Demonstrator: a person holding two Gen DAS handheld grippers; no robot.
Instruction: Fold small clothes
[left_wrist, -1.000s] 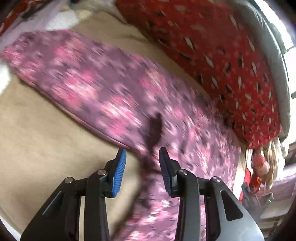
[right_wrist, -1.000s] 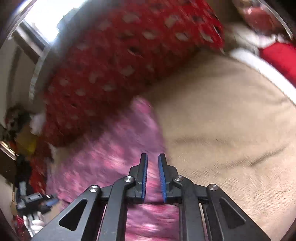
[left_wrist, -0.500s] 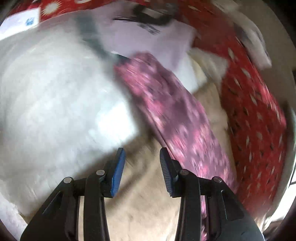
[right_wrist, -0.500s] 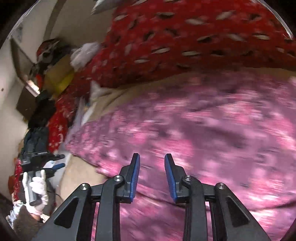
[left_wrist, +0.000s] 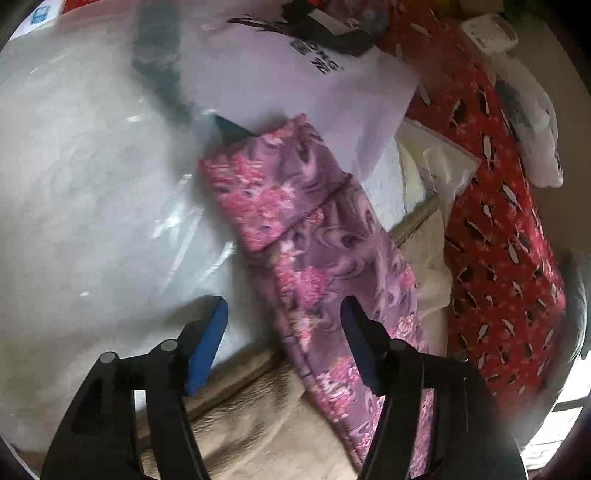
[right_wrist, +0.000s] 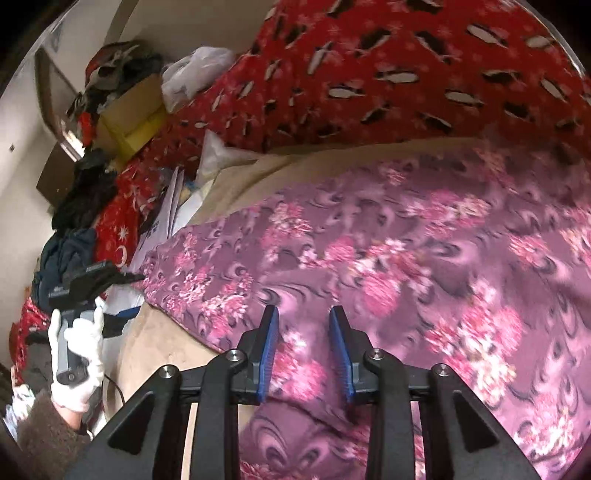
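Surface: you are working on a bed covered with a beige fleece blanket (left_wrist: 258, 435), in a cluttered room; a red patterned quilt (right_wrist: 388, 74) is heaped along the far side, upper right of the right wrist view.
Clutter: a clear plastic bag (left_wrist: 92, 184) fills the left of the left wrist view, with a white printed sheet (left_wrist: 314, 92) at top centre.
Garment location: the purple floral garment (left_wrist: 325, 258) runs as a long narrow strip from the centre of the left view down to its lower right; in the right view it spreads across the centre and right.
Left gripper: your left gripper (left_wrist: 284, 332) is spread wide and holds nothing; the strip's edge lies between the blue pads, whether they touch it you cannot tell.
Right gripper: your right gripper (right_wrist: 303, 350) is parted about halfway over the cloth, holding nothing.
Left hand: your white-gloved left hand (right_wrist: 77, 350) shows at lower left of the right view.
Handling: judge it soft, limp and light, slightly fuzzy so it should not slip; it will sag and drag on the fleece.
Where to grip: the folded-back end (left_wrist: 258, 192) at frame centre, or the hem edge near your left pads, looks best; pinch the layers together.
Count: one floral garment, two grippers, one plastic bag, one printed sheet.
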